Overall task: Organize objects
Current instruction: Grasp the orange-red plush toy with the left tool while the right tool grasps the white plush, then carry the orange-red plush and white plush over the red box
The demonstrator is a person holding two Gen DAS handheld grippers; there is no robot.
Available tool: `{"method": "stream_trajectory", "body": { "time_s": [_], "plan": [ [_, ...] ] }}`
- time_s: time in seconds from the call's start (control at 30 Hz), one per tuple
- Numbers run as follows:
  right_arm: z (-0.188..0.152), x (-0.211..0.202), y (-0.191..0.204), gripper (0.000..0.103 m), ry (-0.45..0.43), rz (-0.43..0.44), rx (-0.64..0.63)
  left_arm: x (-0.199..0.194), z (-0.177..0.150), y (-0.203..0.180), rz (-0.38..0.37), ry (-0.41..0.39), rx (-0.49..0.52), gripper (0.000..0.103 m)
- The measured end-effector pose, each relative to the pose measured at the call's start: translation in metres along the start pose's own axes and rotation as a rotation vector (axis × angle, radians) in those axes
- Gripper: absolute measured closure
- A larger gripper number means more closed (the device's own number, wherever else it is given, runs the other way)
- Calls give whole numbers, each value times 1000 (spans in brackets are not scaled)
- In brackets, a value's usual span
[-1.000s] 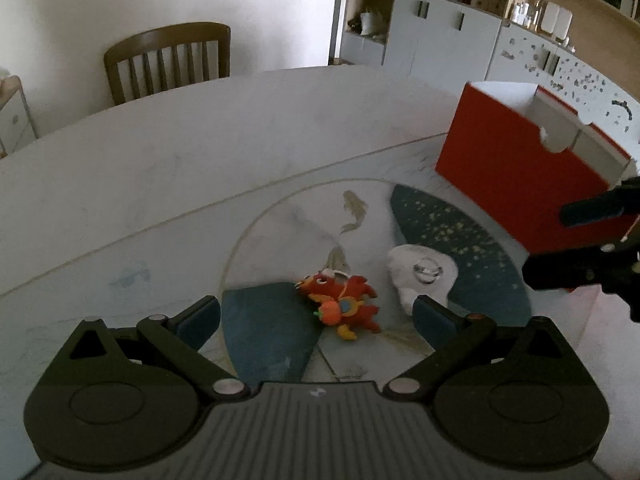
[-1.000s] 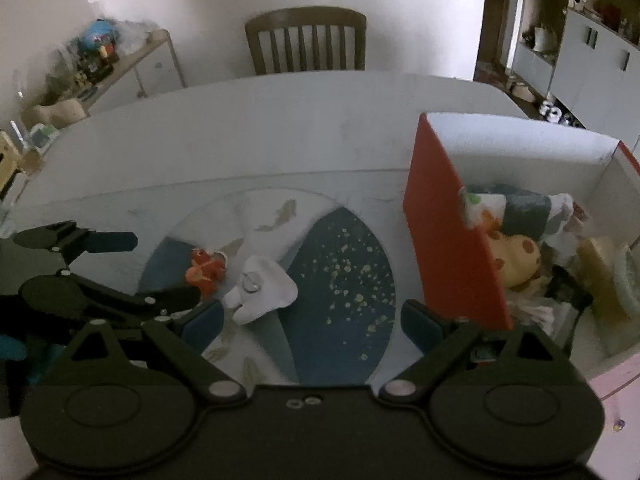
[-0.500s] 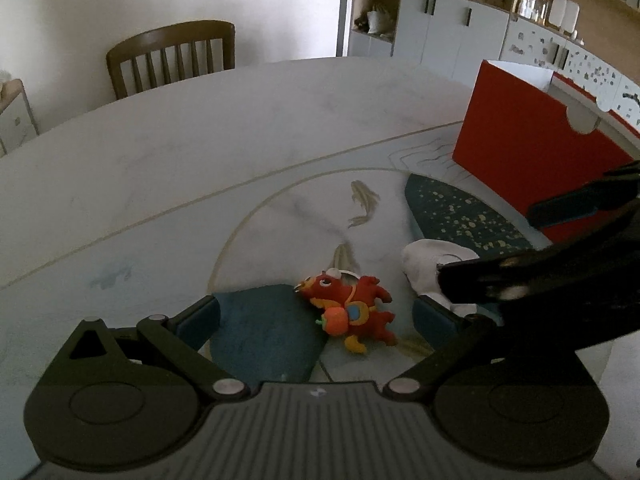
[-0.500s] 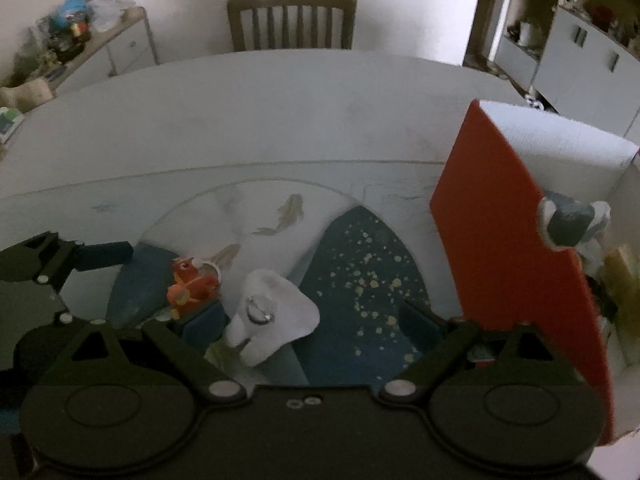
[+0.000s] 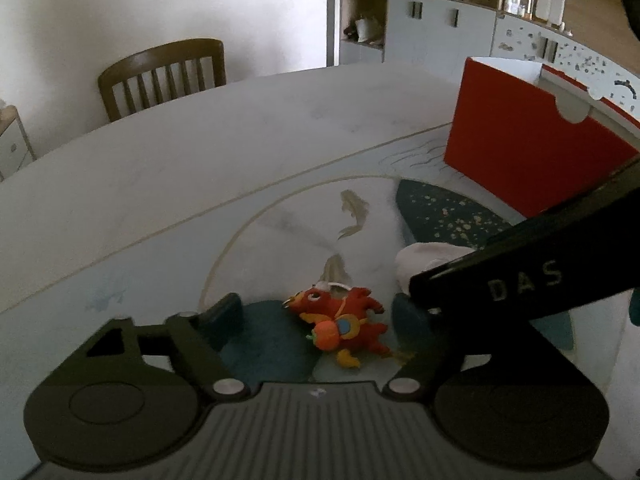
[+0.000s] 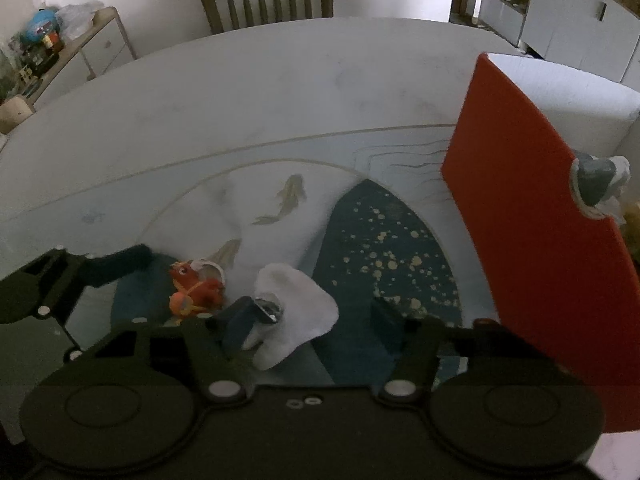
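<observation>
Both grippers crowd two toys on the table mat, collision risk.
Left gripper (image 5: 320,312) spread wide around red dragon toy (image 5: 344,326); right gripper (image 6: 308,312) spread over white tooth plush (image 6: 294,312), nothing grasped; red box (image 6: 532,216) near, fingers may clash.

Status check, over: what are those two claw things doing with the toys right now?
Left hand-held gripper open, straddling red dragon toy. Right hand-held gripper open around white plush. Both toys on table. Red box nearby; grippers crowd each other.

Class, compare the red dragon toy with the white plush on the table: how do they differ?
The dragon toy is red and orange; the white plush is plain white. The dragon is smaller. The dragon lies between the left gripper's fingers, the plush between the right gripper's. Both rest on the table.
</observation>
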State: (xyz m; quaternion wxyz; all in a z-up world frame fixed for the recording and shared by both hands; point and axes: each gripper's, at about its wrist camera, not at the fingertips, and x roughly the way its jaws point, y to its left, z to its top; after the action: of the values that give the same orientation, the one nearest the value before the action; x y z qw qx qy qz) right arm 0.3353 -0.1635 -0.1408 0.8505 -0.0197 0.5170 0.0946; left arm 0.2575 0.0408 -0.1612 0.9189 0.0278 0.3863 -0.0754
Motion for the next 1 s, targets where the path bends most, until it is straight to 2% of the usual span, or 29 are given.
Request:
{"method": "stream_trajectory", "body": {
  "time_s": [0.13, 0.17, 0.3, 0.47, 0.77, 1.0],
  "plan": [
    [3, 2, -1, 47, 19, 19, 31, -2, 1, -3, -9, -11, 19, 51],
    [4, 3, -2, 47, 26, 26, 41, -3, 1, -3, -10, -11, 21, 52],
    [5, 4, -2, 50, 34, 36, 53, -4, 1, -2, -10, -7, 11, 53],
    [4, 2, 0, 61, 28, 57, 39, -7, -1, 3, 3, -2, -14, 54],
    [1, -9, -3, 64, 12, 81, 37, -22, -5, 11, 1, 9, -62, 54],
    [-4, -43, -11, 64, -21, 106, 28, -48, 2, 9, -20, 21, -103, 54]
  ]
}}
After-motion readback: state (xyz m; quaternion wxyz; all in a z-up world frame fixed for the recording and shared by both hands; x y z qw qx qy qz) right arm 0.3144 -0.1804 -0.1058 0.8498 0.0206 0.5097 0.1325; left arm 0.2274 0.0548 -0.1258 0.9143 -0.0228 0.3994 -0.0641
